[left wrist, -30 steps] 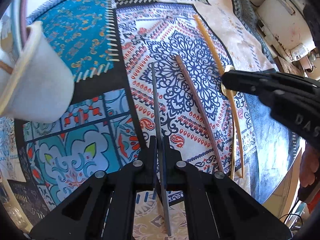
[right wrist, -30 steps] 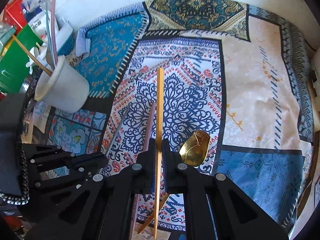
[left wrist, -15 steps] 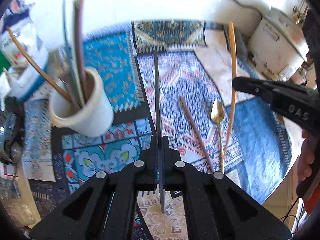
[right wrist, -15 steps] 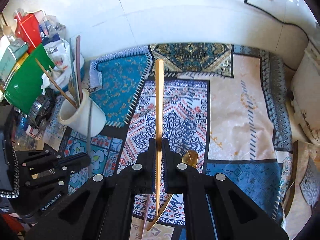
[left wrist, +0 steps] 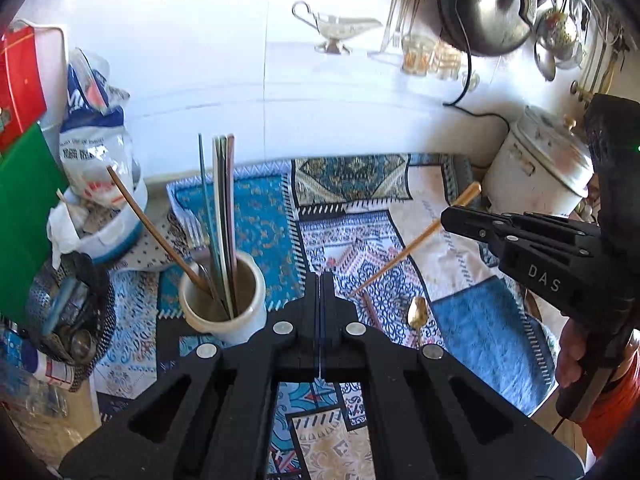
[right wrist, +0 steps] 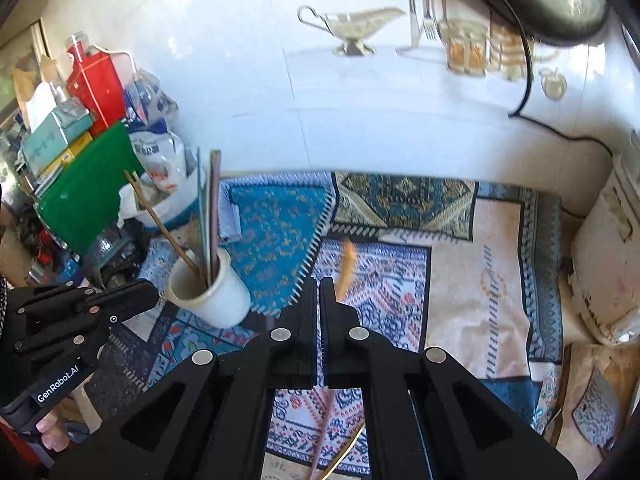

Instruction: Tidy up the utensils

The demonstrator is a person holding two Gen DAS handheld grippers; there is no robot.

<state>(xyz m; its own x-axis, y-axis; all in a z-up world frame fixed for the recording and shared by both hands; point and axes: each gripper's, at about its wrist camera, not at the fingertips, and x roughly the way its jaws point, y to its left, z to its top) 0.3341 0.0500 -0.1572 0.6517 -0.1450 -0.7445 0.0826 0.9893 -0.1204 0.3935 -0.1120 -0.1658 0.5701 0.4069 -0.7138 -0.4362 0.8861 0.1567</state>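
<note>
The left claw [left wrist: 320, 276] is shut tight. A thin grey stick [left wrist: 320, 360] shows as a pale sliver between its fingers, so it looks like the claw is holding it end-on. The right claw [right wrist: 319, 280] is shut too. It pinches a long orange stick [left wrist: 416, 240] that slants down to the left, above the patterned cloth [left wrist: 256, 224].

A gold spoon [left wrist: 418, 314] and a brown stick [left wrist: 370, 312] lie on the cloth, just past the left claw. They are not tidied up yet.

A bit further, to the left, stands the white cup [left wrist: 244, 328]. It already holds a bunch of tall sticks [left wrist: 224, 220], which lean on its rim.

I think both held sticks go into the cup next. Things could go wrong here. The sticks are long and thin, so one could swing or slip in its claw. A tip could hit the rim and miss the hole. A hard poke might tip the cup, because the tall sticks make it top-heavy. The two claws could also bump if both reach in together.
</note>
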